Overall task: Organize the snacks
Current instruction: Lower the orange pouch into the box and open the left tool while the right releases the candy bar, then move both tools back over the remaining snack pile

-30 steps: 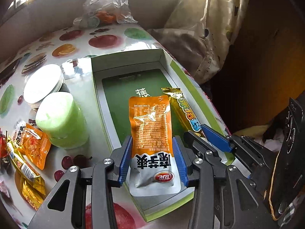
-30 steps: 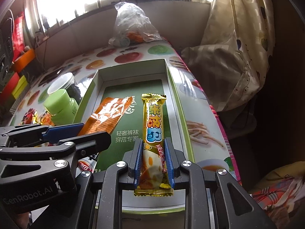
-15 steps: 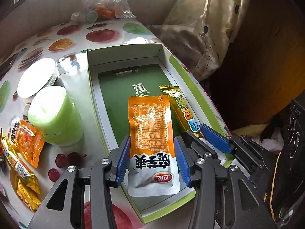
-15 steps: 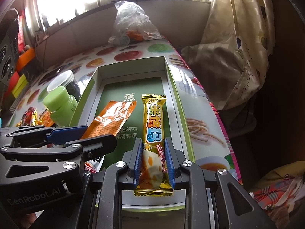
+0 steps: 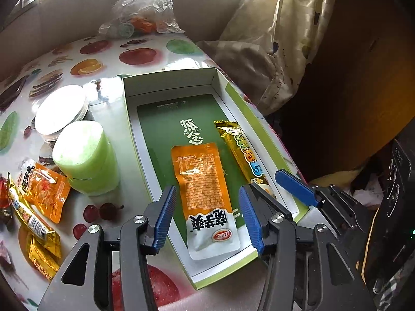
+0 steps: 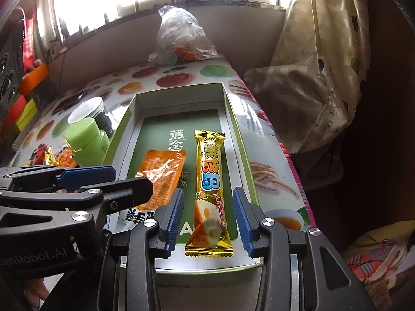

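Left wrist view: both tongs letting go of snacks laid in the box

Left tongs (image 5: 207, 217) are opening, pads clear of the orange pouch (image 5: 205, 194) lying flat between them; right tongs (image 6: 208, 217) are opening around the gold bar (image 6: 210, 189), likewise released. Both lie lengthwise, side by side, in the green box (image 5: 129, 119), likely to pack neatly; loose snacks (image 5: 39, 194) wait on the table (image 5: 103, 57)

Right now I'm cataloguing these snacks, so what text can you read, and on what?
"蕉念": floor of the green box.
"魔芋爽": white end of the orange pouch, upside down in the left wrist view; its fine print is too small to read.
"米老头", roughly, in stylised letters: gold snack bar.
"enRobot.AI", first letter cut off: left hand-held gripper.
Wrappers beside the green jar: too blurred.
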Tool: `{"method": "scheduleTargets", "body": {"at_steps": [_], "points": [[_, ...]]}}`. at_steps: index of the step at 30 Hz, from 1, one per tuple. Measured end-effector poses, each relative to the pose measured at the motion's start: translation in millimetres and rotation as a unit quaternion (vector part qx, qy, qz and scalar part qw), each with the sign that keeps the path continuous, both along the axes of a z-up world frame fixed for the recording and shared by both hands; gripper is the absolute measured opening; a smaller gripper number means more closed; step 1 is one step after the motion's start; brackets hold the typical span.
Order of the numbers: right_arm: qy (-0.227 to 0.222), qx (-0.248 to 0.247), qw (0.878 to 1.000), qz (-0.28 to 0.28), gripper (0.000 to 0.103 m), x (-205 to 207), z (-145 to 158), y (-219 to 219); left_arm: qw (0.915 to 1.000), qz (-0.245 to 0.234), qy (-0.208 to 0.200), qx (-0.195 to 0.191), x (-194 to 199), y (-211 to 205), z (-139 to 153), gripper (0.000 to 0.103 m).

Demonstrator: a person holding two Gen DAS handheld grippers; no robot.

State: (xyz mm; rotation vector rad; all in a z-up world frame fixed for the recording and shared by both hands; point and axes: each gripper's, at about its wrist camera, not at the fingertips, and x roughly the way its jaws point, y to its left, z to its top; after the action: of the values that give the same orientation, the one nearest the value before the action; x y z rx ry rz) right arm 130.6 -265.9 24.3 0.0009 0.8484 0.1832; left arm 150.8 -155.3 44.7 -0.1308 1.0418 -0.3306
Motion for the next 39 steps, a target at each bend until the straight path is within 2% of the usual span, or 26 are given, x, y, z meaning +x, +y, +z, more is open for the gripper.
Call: {"method": "scheduleTargets", "body": {"at_steps": [12, 15, 17, 20, 23, 29, 33, 39], "points": [[-0.019, 0.034, 0.999, -0.015, 0.039, -22.4, 23.1, 3.8, 0.9990, 0.008, -0.044, 0.004, -33.1, 21.8, 27.3, 0.052], [-0.028, 0.040, 0.999, -0.007, 0.039, -30.0, 30.8, 13.8, 0.9976, 0.014, -0.066, 0.015, -46.5, 33.8, 35.5, 0.052], [-0.032, 0.040, 0.999, 0.004, 0.039, -34.2, 35.4, 24.0, 0.9973, 0.019, -0.070, 0.009, -54.2, 46.1, 38.2, 0.052], [-0.041, 0.046, 0.998, 0.020, 0.039, -39.8, 41.1, 38.3, 0.9946, 0.045, -0.088, 0.032, -64.2, 63.8, 42.1, 0.052], [-0.041, 0.049, 0.997, 0.037, 0.039, -41.9, 42.9, 54.3, 0.9943, 0.063, -0.084, 0.017, -70.3, 85.7, 45.0, 0.052], [-0.036, 0.052, 0.995, 0.082, 0.039, -46.3, 40.8, 89.3, 0.9901, 0.103, -0.093, 0.018, -85.5, 122.3, 48.8, 0.052], [-0.032, 0.057, 0.991, 0.117, 0.039, -50.8, 38.9, 111.7, 0.9858, 0.135, -0.089, 0.044, -94.4, 148.2, 41.5, 0.052], [-0.014, 0.060, 0.984, 0.164, 0.039, -53.3, 27.7, 146.4, 0.9785, 0.189, -0.064, 0.054, -103.6, 193.6, 22.6, 0.052]]}}
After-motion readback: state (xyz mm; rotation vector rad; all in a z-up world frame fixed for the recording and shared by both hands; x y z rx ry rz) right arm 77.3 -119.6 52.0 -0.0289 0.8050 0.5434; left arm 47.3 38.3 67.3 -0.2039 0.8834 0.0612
